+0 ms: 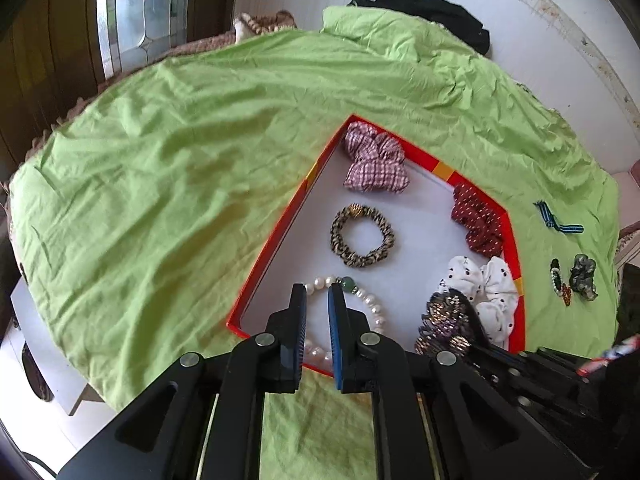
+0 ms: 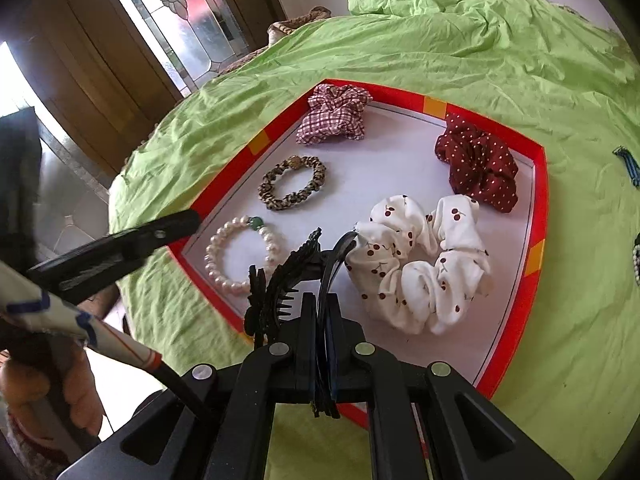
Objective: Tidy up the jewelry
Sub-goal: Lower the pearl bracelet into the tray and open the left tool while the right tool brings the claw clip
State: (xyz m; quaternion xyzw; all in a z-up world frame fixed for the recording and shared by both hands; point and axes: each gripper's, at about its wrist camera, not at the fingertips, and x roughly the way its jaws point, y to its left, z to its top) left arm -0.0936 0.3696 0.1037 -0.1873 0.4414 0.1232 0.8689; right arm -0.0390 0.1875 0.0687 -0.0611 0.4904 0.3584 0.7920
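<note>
Both grippers tilt steeply down over a red-rimmed tray [image 2: 538,184] with a white floor, which lies on a table covered by a wrinkled green cloth [image 1: 168,152]. The left gripper [image 1: 317,300] hangs over the tray's near corner, its jaws a narrow gap apart with nothing between them; below that gap lies a pearl bracelet [image 2: 236,256] with one green bead, flat on the tray floor. From the right wrist view the left gripper shows as a dark bar crossing the tray's left edge, with a person's hand [image 2: 48,396] gripping its handle at the lower left. The right gripper [image 2: 320,308] has its jaws pressed nearly together on a black hair claw clip [image 2: 292,276], whose teeth and flower-shaped ornament stick out to the left of the fingers; in the left wrist view the clip's glittery face [image 1: 444,324] sits over the tray's near right part. Just beyond the clip rests a white scrunchie [image 2: 420,272] printed with cherries. Farther in lie a dark red dotted scrunchie [image 2: 476,164] against the right rim, a leopard-print hair tie [image 2: 292,184] near the middle, and a red-and-white checked scrunchie [image 2: 336,116] in the far corner. Outside the tray, on the cloth to the right, are a blue striped ribbon clip [image 1: 556,220] and a few small dark pieces [image 1: 576,280], too small to identify.
</note>
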